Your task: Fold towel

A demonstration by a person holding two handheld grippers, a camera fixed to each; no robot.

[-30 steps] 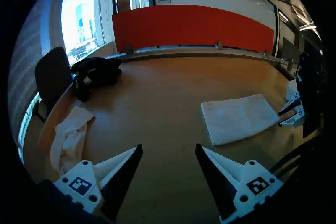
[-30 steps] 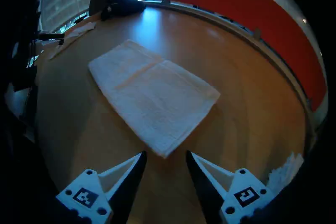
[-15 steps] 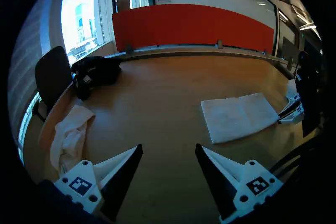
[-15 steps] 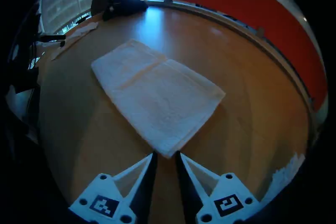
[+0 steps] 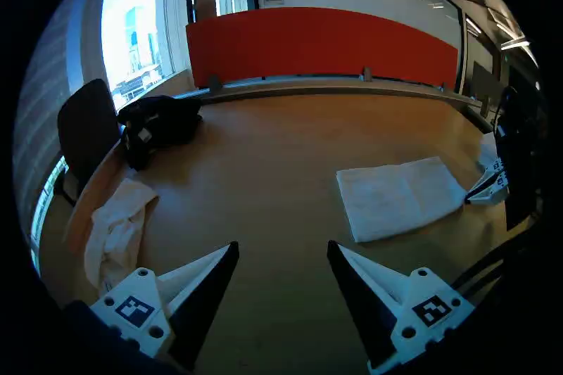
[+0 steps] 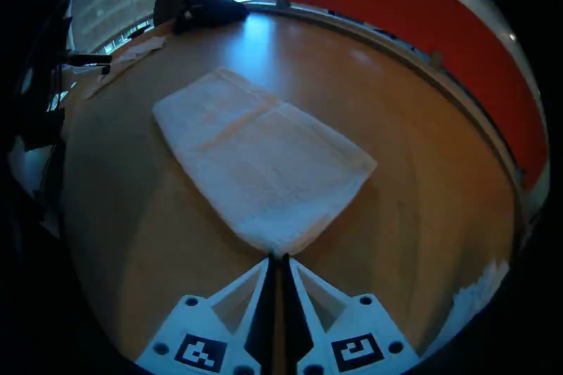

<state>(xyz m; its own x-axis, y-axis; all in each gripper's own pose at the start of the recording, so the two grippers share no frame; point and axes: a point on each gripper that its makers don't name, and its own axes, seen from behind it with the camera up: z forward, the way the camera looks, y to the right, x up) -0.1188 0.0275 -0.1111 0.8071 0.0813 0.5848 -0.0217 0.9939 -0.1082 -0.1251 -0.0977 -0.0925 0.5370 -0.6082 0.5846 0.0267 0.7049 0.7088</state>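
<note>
In the left gripper view, a black office chair (image 5: 86,129) is standing at the left edge of the light-brown wooden table (image 5: 281,143). A crumpled white cloth (image 5: 116,224) is lying on that edge, just in front of the chair. A black fabric bag (image 5: 160,122) is sitting near the table's far left corner, below a bright window (image 5: 134,37). A long red partition panel (image 5: 317,44) is running along the far edge. The left gripper (image 5: 281,252) is hovering over bare wood by the near edge, its fingers spread wide apart and holding nothing. The white folded terry towel (image 5: 397,193) is lying flat toward the table's right edge, and the right gripper (image 5: 487,188) is touching its right end.

In the right gripper view, the towel (image 6: 260,164) is lying flat mid-table with its layers stacked and one corner pointing toward the camera. The right gripper (image 6: 278,266) is pinching that near corner, its fingers drawn together on it with only a thin slit between them.
</note>
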